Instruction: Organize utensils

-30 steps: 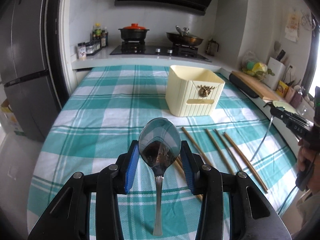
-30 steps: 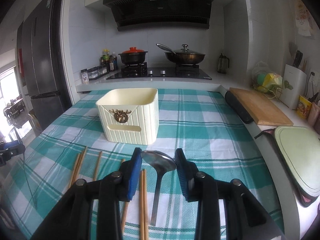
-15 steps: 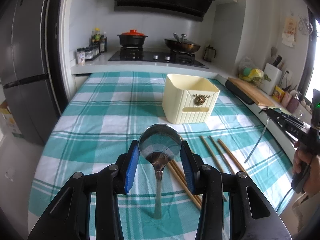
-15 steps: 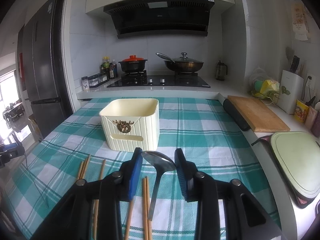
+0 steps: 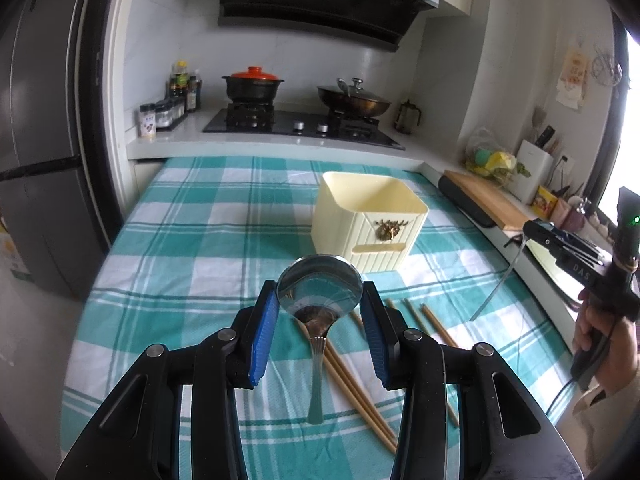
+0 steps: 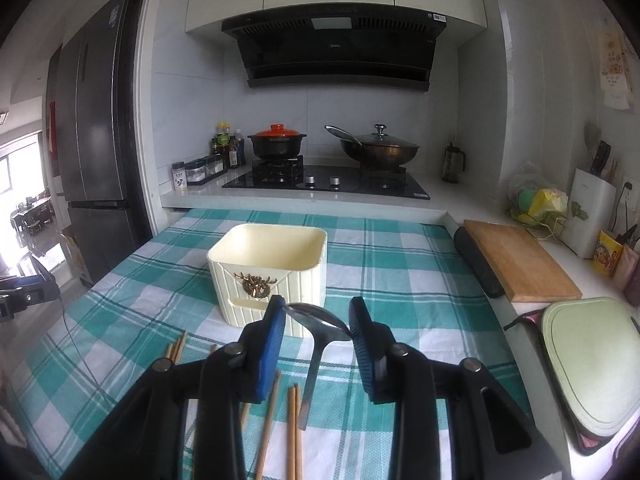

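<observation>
Left wrist view: the left gripper [image 5: 320, 312] has its fingers [image 5: 264, 334] clamped on the bowl of a steel spoon [image 5: 318, 300], handle hanging down above the counter [image 5: 180, 260]. The cream utensil holder [image 5: 368, 220] stands just beyond; chopsticks [image 5: 360, 392] lie below.

Right wrist view: the right gripper [image 6: 318, 338] grips a second spoon [image 6: 316, 322] by its bowl, in front of the holder [image 6: 268, 276]. Chopsticks [image 6: 294, 432] lie on the checked cloth.

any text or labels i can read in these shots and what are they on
"DAS" on the body of the right gripper, seen from the left wrist view.
A brand mark on the range hood: too small to read.
The sticker on the fridge, the wall poster and the spice jar labels: blurred, unreadable.
</observation>
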`<state>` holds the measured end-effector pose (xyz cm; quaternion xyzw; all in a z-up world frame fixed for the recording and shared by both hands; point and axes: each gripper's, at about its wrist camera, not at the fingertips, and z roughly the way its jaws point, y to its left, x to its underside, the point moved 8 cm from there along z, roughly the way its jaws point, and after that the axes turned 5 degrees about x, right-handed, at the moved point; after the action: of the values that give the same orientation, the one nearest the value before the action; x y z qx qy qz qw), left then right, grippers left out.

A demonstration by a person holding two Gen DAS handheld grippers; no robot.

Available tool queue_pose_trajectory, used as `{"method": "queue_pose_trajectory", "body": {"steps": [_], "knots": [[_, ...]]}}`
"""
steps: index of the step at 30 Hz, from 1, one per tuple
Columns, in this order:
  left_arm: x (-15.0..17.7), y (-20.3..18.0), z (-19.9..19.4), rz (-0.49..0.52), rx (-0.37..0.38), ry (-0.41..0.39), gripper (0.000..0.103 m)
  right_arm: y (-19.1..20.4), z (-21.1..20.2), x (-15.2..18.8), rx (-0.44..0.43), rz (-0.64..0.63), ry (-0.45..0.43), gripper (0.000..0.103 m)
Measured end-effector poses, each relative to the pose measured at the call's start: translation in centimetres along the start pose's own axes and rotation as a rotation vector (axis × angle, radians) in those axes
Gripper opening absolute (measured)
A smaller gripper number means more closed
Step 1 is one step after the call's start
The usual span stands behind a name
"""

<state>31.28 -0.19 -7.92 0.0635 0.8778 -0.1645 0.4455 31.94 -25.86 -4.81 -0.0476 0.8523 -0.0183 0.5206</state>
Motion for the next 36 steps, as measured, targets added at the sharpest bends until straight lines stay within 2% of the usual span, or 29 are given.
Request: {"method": "queue_pose_trajectory", "body": {"steps": [9, 16, 17, 18, 20, 22, 23, 25, 29, 33, 36], "knots": [[-5.9, -1.1, 1.2, 0.062, 0.062, 0.008, 0.041, 0.9, 1.3, -5.8, -0.057, -0.017, -0.026, 0.033], [-14.0, -2.3, 3.1, 0.072, 0.120, -0.025, 0.041, 1.8, 4.4, -12.4, -0.088, -0.033, -0.050, 0.032], [-15.2, -2.5, 3.5, 0.076, 0.119, -0.035, 0.041, 2.0, 5.0, -13.3, -0.091, -0.035, -0.054, 0.030], [-16.5, -2.7, 4.0, 0.079, 0.119, -0.045, 0.041, 2.0, 5.7, -14.1, -0.096, -0.033, -0.055, 0.023], [-18.9, -3.0, 5.2, 0.076, 0.121, -0.064, 0.041, 2.1, 7.7, -15.5, -0.102, -0.027, -0.044, 0.021], [-21.3, -3.6, 7.4, 0.076, 0.128, -0.080, 0.041, 2.3, 10.3, -16.8, -0.091, -0.036, -0.037, 0.017], [-22.3, -3.9, 8.7, 0.073, 0.126, -0.082, 0.041, 2.3, 11.6, -17.5, -0.074, -0.039, -0.041, 0.010], [-24.0, -4.2, 11.6, 0.062, 0.127, -0.078, 0.041, 2.1, 13.6, -18.5, -0.064, -0.013, -0.041, 0.007], [-24.4, -4.3, 15.0, 0.025, 0.166, -0.024, 0.041, 1.1, 13.2, -19.8, -0.101, 0.038, -0.063, 0.007], [-23.0, -4.7, 14.0, 0.058, 0.208, -0.032, 0.041, 0.0, 10.4, -18.8, -0.159, 0.039, -0.026, 0.008], [-21.9, -4.8, 12.0, 0.064, 0.248, -0.039, 0.041, -2.3, 8.7, -16.4, -0.153, 0.059, 0.029, 0.008]]}}
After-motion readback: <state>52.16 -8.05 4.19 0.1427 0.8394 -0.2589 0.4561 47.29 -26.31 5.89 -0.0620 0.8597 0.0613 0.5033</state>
